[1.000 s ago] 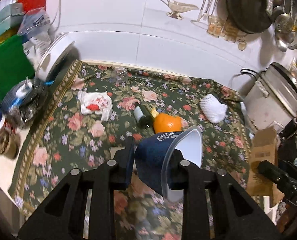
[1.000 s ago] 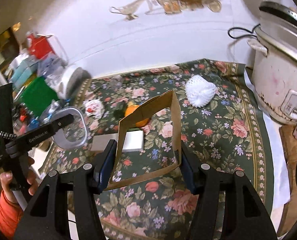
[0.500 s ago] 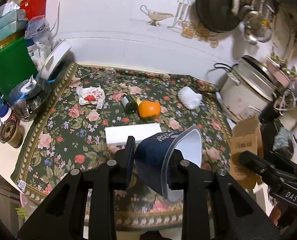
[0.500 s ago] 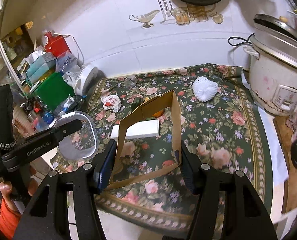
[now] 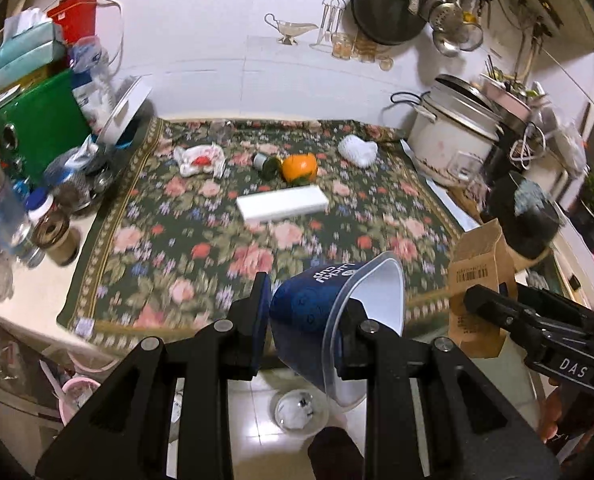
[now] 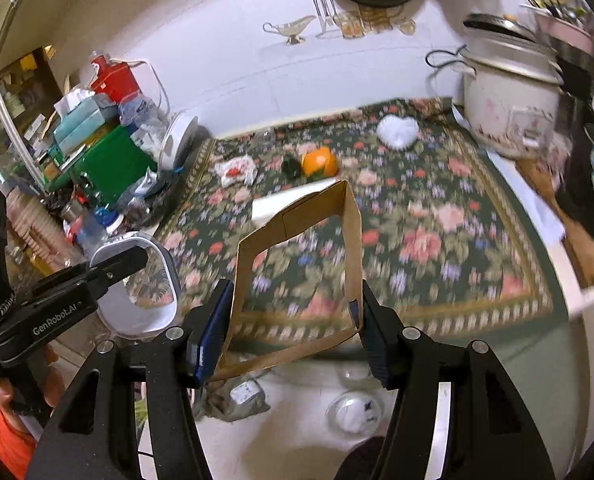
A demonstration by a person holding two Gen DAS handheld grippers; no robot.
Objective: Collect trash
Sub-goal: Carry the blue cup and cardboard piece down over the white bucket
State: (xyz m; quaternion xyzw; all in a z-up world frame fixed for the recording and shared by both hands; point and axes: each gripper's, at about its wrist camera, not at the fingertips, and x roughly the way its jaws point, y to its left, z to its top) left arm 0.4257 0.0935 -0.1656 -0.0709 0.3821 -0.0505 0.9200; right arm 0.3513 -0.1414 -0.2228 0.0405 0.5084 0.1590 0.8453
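Off the tabletop [image 5: 97, 216] edge, left gripper [image 5: 303, 320] pinches a cup [image 5: 325, 312], right gripper [image 6: 295, 320] a cardboard box [image 6: 297, 264]; wrapper [image 5: 199, 158] and foam net [image 5: 357, 150] remain

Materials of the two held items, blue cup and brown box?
Blue cup: likely thin plastic, with a translucent rim, white inside and glossy printed wall. Brown box: kraft paperboard, matte, open sleeve with creased folds; barcode printed on it in the left wrist view.

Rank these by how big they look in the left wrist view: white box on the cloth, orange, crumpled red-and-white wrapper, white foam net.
1. white box, clearly the longest.
2. crumpled wrapper.
3. white foam net and orange: too alike to separate.
All lie at similar depth, so nearness skews this little.
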